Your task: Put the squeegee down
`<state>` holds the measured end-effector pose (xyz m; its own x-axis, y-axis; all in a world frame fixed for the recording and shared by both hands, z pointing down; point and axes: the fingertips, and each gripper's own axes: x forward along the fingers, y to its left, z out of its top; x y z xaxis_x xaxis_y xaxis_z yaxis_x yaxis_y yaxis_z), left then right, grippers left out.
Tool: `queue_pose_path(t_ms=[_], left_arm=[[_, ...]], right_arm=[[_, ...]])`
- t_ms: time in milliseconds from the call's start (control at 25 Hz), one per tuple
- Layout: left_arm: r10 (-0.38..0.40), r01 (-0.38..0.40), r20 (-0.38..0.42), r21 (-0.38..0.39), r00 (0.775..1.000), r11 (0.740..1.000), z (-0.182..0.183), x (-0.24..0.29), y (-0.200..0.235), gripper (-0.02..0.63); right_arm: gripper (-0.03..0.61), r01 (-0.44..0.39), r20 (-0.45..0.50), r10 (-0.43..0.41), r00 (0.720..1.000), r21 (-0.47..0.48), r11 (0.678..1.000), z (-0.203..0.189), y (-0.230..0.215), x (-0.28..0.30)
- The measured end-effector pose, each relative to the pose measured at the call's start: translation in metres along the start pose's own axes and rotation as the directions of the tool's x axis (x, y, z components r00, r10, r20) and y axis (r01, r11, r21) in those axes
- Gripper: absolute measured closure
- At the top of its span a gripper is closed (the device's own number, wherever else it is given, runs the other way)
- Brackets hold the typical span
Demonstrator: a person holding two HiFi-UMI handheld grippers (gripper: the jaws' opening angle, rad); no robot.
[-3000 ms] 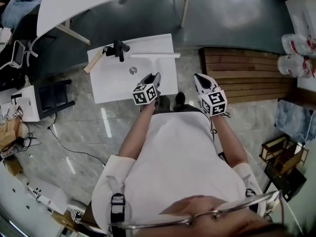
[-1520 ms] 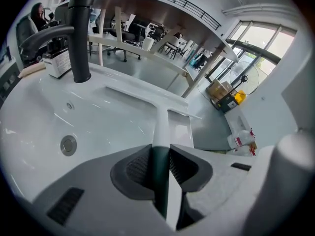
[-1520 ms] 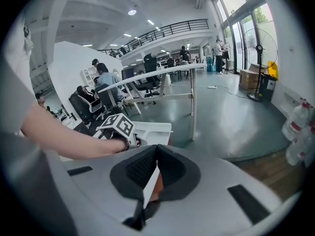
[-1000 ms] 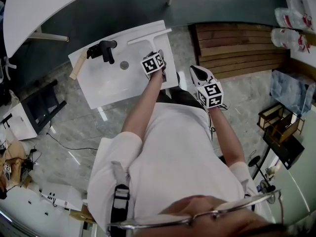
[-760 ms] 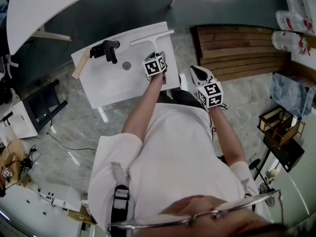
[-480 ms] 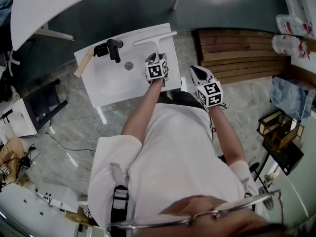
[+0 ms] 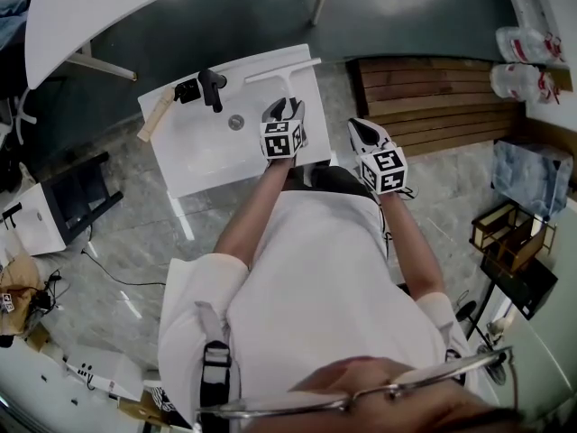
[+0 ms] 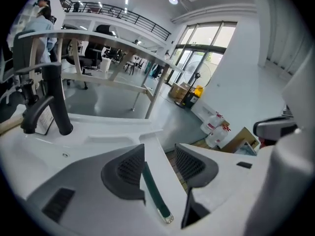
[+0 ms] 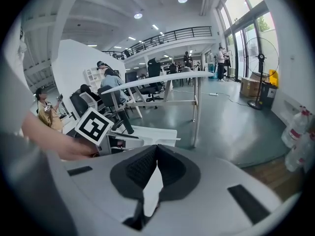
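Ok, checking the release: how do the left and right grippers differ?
The left gripper has jaws apart, the squeegee lying loose between them; the right gripper has jaws together, empty. The left gripper is over the sink; the right gripper is beside it. Both point downward.

White short-sleeved shirt (image 7: 315,278), thin-rimmed glasses (image 7: 361,393)

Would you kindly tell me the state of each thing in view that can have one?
Squeegee: lying flat on the sink's rim, not gripped.
Left tool: jaws wide apart above the squeegee's handle, not pressing on it.
Right tool: jaws together, nothing between them.
Faucet: upright, no water visible.
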<state>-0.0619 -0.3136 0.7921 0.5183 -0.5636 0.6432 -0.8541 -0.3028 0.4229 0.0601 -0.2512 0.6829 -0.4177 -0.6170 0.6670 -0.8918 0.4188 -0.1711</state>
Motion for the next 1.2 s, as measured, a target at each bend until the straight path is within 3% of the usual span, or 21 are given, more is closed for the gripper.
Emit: queue_pose_path(t_ms=[280,560,760,880,1200], left_arm=[[-0.061,0.058,0.119,0.024,0.991,0.998,0.027,-0.055,-0.022,0.425],[-0.068,0.055,0.21,0.068,0.975,0.996,0.039,-0.106,-0.05,0.433],[-0.038,0.023,0.282,0.056,0.959,0.998,0.037,-0.143,-0.072,0.444],[0.0,-0.014,0.311,0.043,0.95,0.999,0.033,-0.158,-0.079,0.506],[0.083,-0.106,0.382,0.04,0.921,0.994,0.021,-0.198,-0.096,0.573]], right_arm=[[0.572,-0.01,0.046,0.01,0.999,0.005,1.0,0.008,0.009,-0.018],[0.572,-0.063,0.114,0.068,0.991,-0.046,0.997,0.026,0.017,-0.034],[0.572,-0.114,0.149,0.125,0.981,-0.082,0.99,0.03,0.029,-0.052],[0.572,-0.144,0.167,0.159,0.973,-0.1,0.985,0.032,0.033,-0.062],[0.572,-0.185,0.203,0.212,0.956,-0.14,0.973,0.028,0.039,-0.087]])
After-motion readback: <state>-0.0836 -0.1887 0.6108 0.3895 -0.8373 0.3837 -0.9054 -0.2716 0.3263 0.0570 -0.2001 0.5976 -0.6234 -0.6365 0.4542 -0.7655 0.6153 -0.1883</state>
